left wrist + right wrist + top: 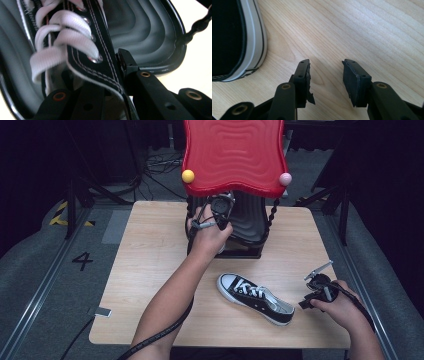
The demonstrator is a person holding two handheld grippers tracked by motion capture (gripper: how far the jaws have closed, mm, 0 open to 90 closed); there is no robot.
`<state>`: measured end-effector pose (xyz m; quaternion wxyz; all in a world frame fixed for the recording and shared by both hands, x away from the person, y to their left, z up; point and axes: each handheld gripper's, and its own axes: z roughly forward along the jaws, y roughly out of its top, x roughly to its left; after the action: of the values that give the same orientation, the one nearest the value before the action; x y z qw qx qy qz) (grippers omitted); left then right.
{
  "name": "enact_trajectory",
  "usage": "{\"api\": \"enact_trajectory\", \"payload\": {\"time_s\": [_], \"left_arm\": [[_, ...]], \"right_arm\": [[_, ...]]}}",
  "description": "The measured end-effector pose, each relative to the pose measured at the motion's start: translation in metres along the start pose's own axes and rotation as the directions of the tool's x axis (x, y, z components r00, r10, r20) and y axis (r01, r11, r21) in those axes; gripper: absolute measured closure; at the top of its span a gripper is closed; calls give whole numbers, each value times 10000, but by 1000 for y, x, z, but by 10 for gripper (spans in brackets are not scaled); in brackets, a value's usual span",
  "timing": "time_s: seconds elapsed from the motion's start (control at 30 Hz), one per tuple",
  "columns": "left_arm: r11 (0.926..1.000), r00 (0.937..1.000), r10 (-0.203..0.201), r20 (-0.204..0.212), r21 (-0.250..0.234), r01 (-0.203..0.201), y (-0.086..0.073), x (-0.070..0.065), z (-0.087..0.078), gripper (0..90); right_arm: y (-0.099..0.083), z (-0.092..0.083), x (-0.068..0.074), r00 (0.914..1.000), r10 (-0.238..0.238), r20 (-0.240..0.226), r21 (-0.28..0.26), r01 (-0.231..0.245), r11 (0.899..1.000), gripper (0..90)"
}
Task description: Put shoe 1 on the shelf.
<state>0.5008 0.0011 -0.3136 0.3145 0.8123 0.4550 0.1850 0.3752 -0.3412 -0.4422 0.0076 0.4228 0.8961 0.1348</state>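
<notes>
Sneaker (pixel 82 47) clenched in left claw (pixel 110 82), forearm stretched to rack (pixel 250 227); right claw (pixel 325 77) released, low over table (pixel 374 32).

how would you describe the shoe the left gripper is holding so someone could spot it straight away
Start at the two-tier rack with the wavy red top shelf at the table's far edge. Under it, on the black lower shelf, the left gripper pinches a black sneaker by its eyelet edge. The other sneaker lies loose on the tabletop; this one sits in the rack.

Sneaker (pixel 255 292) before shoe rack (pixel 248 220)
</notes>
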Motion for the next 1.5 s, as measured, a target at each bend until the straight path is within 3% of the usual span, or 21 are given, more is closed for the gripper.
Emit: {"api": "enact_trajectory", "payload": {"time_s": [0.23,0.3,0.37,0.4,0.47,0.57,0.67,0.83,0.9,1.03,1.07,1.1,1.13,1.2,1.3,1.4,1.5], "left_arm": [[9998,9995,45,312,182,-51,1,-1,7,798],[9994,9970,-130,767,332,104,1,1,5,783],[9981,9867,-242,1606,601,147,1,-1,1,667],[9981,9852,-180,1708,614,76,0,-2,-1,604],[9981,9909,276,1314,502,-345,-1,-6,-9,575],[9972,9891,537,1372,438,-602,-5,-6,-29,560],[9975,9888,465,1421,462,-535,-11,-6,-40,570],[9945,9847,864,1516,460,-943,-23,-3,-68,625],[9892,9784,1201,1681,626,-1322,-29,-3,-76,681],[9815,9623,1400,2333,953,-1659,-44,-4,-88,833],[9794,9605,1426,2391,1058,-1718,-46,-5,-89,884],[9713,9571,1529,2461,1413,-1915,-52,-7,-88,894],[9713,9571,1529,2461,1413,-1915,-52,-7,-88,896],[9611,9529,1591,2581,1801,-2092,-60,-10,-83,898],[9556,9503,1497,2729,2069,-2099,-69,-11,-72,900],[9543,9499,1365,2812,2200,-2023,-75,-10,-58,900],[9596,9514,1159,2854,2152,-1814,-81,-7,-41,900]], "right_arm": [[0,2,0,10000,-26,-20,54,26,10000,573],[0,2,0,10000,-25,-1,48,25,10000,572],[0,2,0,10000,-22,6,46,22,10000,571],[1,2,0,10000,-26,10,27,26,10000,570],[2,1,0,10000,-59,6,33,59,10000,564],[4,1,1,9999,-103,45,24,103,9999,563],[6,1,1,9999,-154,15,18,154,9999,562],[10,2,3,9997,-243,37,3,243,9997,562],[12,2,4,9997,-242,10,40,242,9997,562],[14,4,5,9994,-336,-19,70,336,9994,562],[15,5,5,9995,-312,-13,92,312,9995,562],[15,5,5,9995,-313,-8,97,313,9995,562],[15,5,5,9995,-313,-8,97,313,9995,562],[15,5,5,9995,-310,-11,97,310,9995,562],[15,4,6,9994,-332,-17,85,332,9994,562],[14,5,6,9995,-301,-10,86,301,9995,562],[13,5,6,9996,-274,-15,122,275,9995,562]]}}
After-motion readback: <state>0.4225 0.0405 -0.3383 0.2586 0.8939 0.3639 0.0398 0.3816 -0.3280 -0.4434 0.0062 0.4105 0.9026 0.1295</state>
